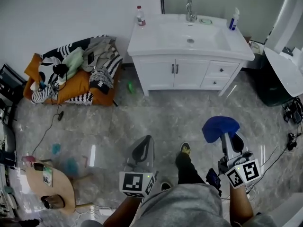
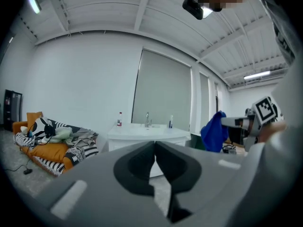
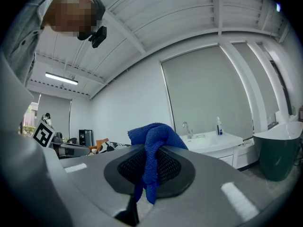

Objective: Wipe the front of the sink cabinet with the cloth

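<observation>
A white sink cabinet (image 1: 187, 72) with two doors and drawers stands against the far wall, its basin top (image 1: 189, 38) carrying a tap. My right gripper (image 1: 228, 135) is shut on a blue cloth (image 1: 220, 128), held well short of the cabinet over the floor; the blue cloth (image 3: 152, 148) bunches up between the jaws in the right gripper view. My left gripper (image 1: 142, 150) is shut with nothing in it, also far from the cabinet. The cabinet (image 2: 142, 138) shows small in the left gripper view, and the cloth (image 2: 214, 131) at right.
A low orange seat (image 1: 75, 86) heaped with clothes sits left of the cabinet. A bottle (image 1: 140, 16) and a blue-capped bottle (image 1: 233, 20) stand on the basin top. A dark bin (image 1: 272, 86) is at right, a small wooden table (image 1: 49, 186) at lower left, cables on the floor.
</observation>
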`<move>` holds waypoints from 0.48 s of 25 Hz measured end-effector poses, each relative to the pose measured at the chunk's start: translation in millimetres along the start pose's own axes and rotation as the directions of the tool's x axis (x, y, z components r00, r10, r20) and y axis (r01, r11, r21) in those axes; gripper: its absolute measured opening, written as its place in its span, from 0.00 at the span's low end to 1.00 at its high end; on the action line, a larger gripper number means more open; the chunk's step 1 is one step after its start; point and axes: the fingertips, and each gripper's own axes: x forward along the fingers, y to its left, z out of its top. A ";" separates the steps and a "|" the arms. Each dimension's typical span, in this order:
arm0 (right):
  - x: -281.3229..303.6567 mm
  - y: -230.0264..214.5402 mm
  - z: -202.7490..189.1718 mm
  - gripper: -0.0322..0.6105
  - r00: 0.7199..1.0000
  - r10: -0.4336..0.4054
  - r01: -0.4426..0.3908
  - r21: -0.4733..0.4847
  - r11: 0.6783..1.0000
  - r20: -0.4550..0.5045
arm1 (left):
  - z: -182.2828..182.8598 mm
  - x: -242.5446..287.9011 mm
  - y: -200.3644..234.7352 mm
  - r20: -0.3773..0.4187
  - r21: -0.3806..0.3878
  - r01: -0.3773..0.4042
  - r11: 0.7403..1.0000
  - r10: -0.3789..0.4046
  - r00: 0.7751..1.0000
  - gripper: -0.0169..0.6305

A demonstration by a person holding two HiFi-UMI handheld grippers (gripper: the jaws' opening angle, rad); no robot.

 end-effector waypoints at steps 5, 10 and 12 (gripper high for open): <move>40.0 -26.0 -6.7 0.10 0.999 0.019 -0.019 0.007 1.000 -0.029 | 0.3 41.5 9.5 -0.030 0.002 -0.019 1.000 0.019 0.999 0.05; 76.9 -52.6 -7.4 0.10 0.998 0.035 -0.033 0.032 0.999 -0.060 | 2.7 82.0 12.5 -0.075 -0.020 -0.029 0.999 0.028 0.997 0.05; 90.0 -64.1 -7.0 0.10 0.997 0.046 -0.043 0.044 0.998 -0.068 | 5.2 97.0 11.0 -0.091 -0.023 -0.032 0.999 0.030 0.995 0.05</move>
